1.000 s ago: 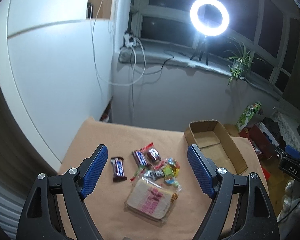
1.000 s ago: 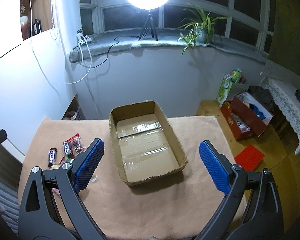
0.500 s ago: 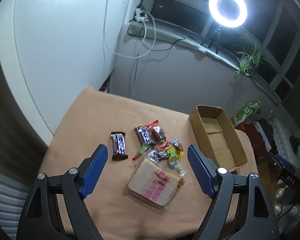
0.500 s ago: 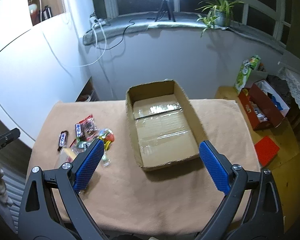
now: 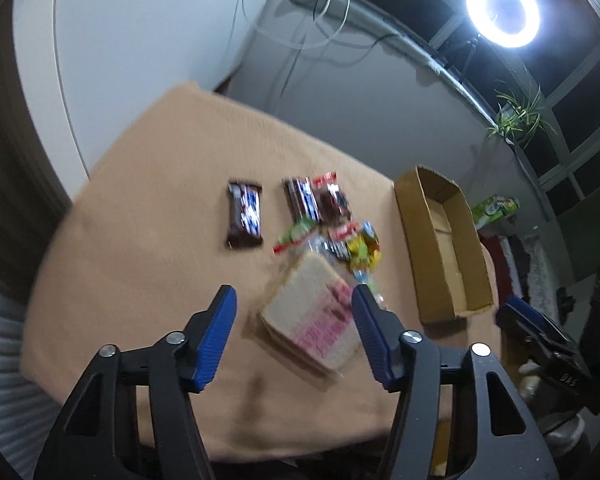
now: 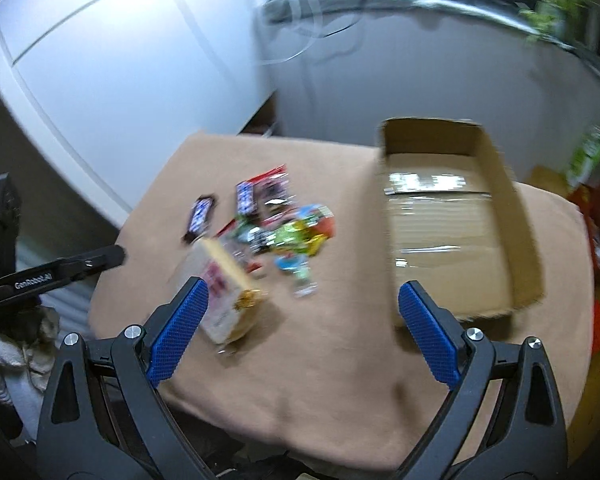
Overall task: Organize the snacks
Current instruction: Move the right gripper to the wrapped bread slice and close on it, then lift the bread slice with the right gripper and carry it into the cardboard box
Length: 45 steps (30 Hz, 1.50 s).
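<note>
We have the cardboard box (image 6: 452, 216) standing empty at the right of the cloth-covered table (image 5: 148, 208); it looks light and stiff, with thin walls that would bend if pinched, and it needs no handling now. Left of it, well apart, lies the heap of snacks. Largest is the flat wafer pack (image 5: 312, 312) at the near edge of the heap: light, fairly rigid inside a slick clear wrapper, probably brittle, so we would take it across its two long edges with gentle pressure. Beyond it lie a lone chocolate bar (image 5: 244, 216), a second bar (image 5: 300, 200) just beside a red packet (image 5: 334, 200), and small bright sweets (image 5: 362, 250) in crinkly wrappers, all light and slippery, best pinched across the middle. Our left gripper (image 5: 292, 320) hangs over the wafer pack, jaws closing but not touching it, nothing between the pads. Our right gripper (image 6: 300, 312) has its fingers wide apart and empty, above bare cloth between heap and box. Compared with a second ago, both views sit lower and nearer the table, the left jaws are narrower, and the right view has swung from the box toward the snacks.
</note>
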Each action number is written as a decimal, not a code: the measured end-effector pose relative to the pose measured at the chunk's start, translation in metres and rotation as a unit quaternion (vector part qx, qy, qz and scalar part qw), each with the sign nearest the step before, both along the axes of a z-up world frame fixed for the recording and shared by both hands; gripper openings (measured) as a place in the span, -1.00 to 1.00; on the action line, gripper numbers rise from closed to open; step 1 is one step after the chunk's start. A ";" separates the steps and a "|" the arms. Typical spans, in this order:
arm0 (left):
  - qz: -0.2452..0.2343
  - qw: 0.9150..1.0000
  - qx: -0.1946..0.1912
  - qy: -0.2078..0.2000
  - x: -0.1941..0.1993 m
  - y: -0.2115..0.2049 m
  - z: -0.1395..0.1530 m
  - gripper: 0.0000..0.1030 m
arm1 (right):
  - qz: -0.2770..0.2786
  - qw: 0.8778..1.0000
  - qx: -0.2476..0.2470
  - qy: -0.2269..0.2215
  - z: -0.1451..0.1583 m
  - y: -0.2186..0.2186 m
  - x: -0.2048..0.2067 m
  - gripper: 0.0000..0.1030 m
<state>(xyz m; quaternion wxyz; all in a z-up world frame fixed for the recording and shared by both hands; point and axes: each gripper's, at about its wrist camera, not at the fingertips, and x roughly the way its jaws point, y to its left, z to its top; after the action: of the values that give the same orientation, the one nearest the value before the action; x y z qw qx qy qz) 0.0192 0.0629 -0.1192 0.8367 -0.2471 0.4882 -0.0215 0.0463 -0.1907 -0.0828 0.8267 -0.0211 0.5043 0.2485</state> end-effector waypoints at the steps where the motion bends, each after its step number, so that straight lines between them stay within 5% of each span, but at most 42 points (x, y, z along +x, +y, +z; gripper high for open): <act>1: 0.001 1.000 -0.012 0.008 -0.002 0.000 -0.006 0.08 | 0.011 1.000 0.003 0.011 -0.004 0.006 0.004 0.90; 8: 0.000 0.996 -0.061 0.058 -0.008 -0.004 -0.034 0.08 | 0.091 0.993 0.011 0.073 -0.031 0.043 0.027 0.90; 18: -0.014 0.992 -0.086 0.089 -0.002 -0.018 -0.057 0.08 | 0.139 0.980 0.002 0.144 -0.071 0.081 0.045 0.32; 24: -0.007 0.990 -0.099 0.099 0.001 -0.019 -0.073 0.08 | 0.158 0.975 -0.012 0.159 -0.084 0.094 0.045 0.18; 36: -0.014 0.992 -0.088 0.092 0.009 -0.024 -0.080 -0.22 | 0.168 0.971 -0.024 0.171 -0.103 0.112 0.045 -0.03; 45: -0.042 0.996 -0.047 0.059 0.012 -0.034 -0.056 -0.32 | 0.153 0.970 0.009 0.188 -0.099 0.103 0.049 -0.32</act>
<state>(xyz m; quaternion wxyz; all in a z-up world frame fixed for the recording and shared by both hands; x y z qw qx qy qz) 0.0315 0.0290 -0.1755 0.7920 -0.2665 0.5454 -0.0647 0.0952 -0.0873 -0.1819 0.6697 -0.0434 0.6388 0.3762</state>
